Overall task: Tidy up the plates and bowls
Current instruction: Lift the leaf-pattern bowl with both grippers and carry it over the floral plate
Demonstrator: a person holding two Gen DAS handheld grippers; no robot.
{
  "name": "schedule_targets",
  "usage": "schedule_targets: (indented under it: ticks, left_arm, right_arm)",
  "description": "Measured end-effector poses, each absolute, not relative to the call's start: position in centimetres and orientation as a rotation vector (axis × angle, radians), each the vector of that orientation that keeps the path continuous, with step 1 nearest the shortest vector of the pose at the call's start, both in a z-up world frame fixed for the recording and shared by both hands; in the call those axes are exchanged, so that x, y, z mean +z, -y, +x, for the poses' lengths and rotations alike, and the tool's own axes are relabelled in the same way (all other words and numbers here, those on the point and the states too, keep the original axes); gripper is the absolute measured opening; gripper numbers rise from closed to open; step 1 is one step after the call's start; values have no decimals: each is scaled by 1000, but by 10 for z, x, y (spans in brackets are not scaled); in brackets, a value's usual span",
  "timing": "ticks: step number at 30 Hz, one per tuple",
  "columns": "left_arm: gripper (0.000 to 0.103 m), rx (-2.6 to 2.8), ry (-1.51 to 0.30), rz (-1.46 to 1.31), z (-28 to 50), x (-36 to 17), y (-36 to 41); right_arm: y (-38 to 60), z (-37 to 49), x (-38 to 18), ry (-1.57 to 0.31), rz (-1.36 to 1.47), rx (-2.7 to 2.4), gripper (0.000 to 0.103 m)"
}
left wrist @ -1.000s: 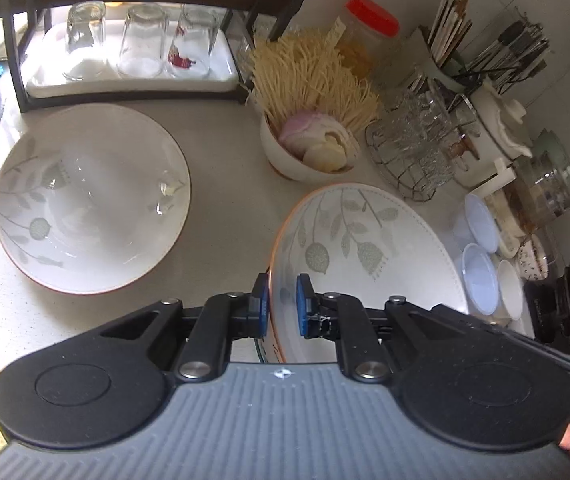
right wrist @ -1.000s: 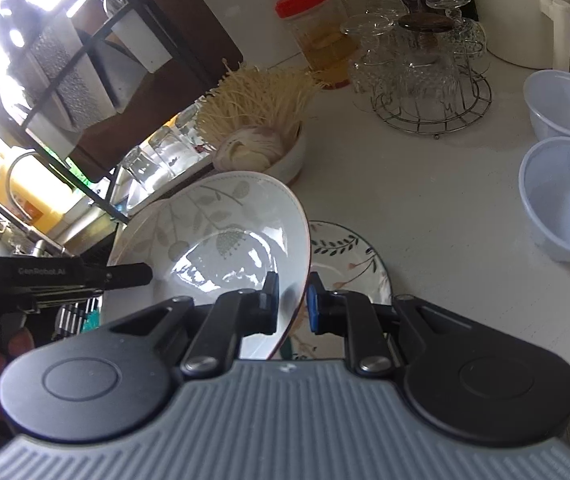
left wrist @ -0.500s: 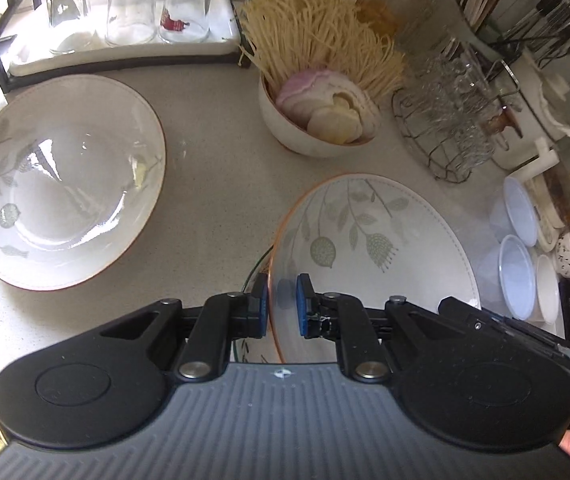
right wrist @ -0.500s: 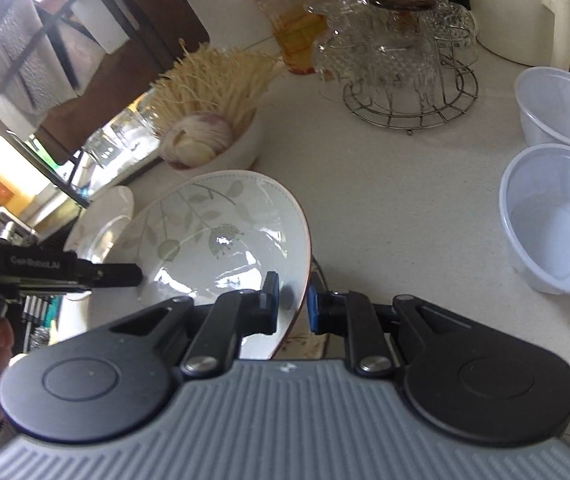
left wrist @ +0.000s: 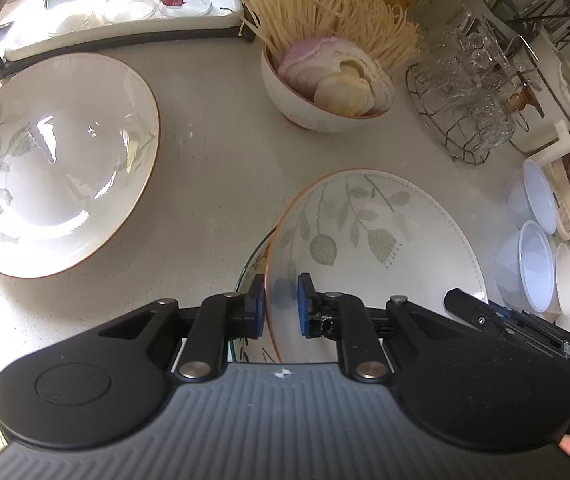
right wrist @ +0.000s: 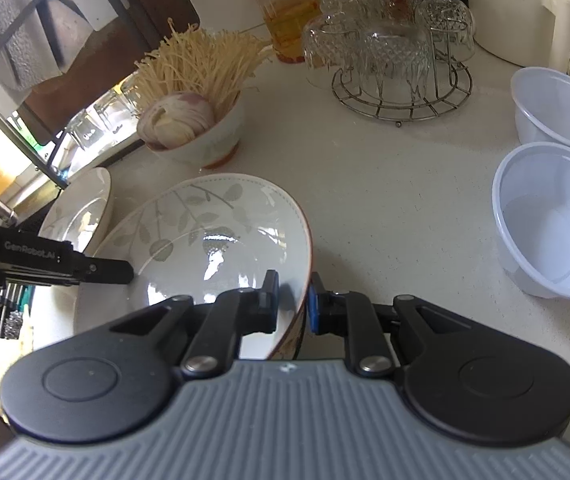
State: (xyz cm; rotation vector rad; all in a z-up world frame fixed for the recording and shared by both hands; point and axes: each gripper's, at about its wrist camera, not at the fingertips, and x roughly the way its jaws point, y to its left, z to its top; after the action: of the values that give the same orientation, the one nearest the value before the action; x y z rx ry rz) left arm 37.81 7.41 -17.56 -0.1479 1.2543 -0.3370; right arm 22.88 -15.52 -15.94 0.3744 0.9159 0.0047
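A white leaf-patterned bowl [left wrist: 373,232] is held between both grippers above a smaller patterned plate [left wrist: 255,264] on the counter. My left gripper [left wrist: 281,304] is shut on the bowl's left rim. My right gripper [right wrist: 291,300] is shut on its right rim [right wrist: 305,248]; the bowl also shows in the right wrist view [right wrist: 213,240]. A second, matching leaf-patterned bowl [left wrist: 53,160] lies on the counter to the left, also in the right wrist view [right wrist: 81,208]. The right gripper's body shows in the left wrist view [left wrist: 505,316].
A bowl of enoki mushrooms and sliced onion [left wrist: 333,80] stands behind. A wire rack of glass cups [left wrist: 469,112] is at the right. Plastic bowls [right wrist: 549,216] sit at the far right. A tray of upturned glasses [left wrist: 125,0] is at the back left.
The held bowl and both grippers have come lower and closer to the counter. The bowl tilts less and sits nearer the patterned plate below it.
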Motion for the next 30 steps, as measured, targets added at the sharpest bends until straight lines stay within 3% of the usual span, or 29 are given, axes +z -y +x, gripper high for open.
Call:
schedule_targets:
  ticks: [13,30]
  left_arm:
    - [20,-315,-1302,-141,377,-187,-75]
    - [27,-333,-1389,-354,368,-193,-107]
  right_arm:
    - [150,232,-170,-933,384,-8,19]
    - [141,241,-175,-925,343,-37,22]
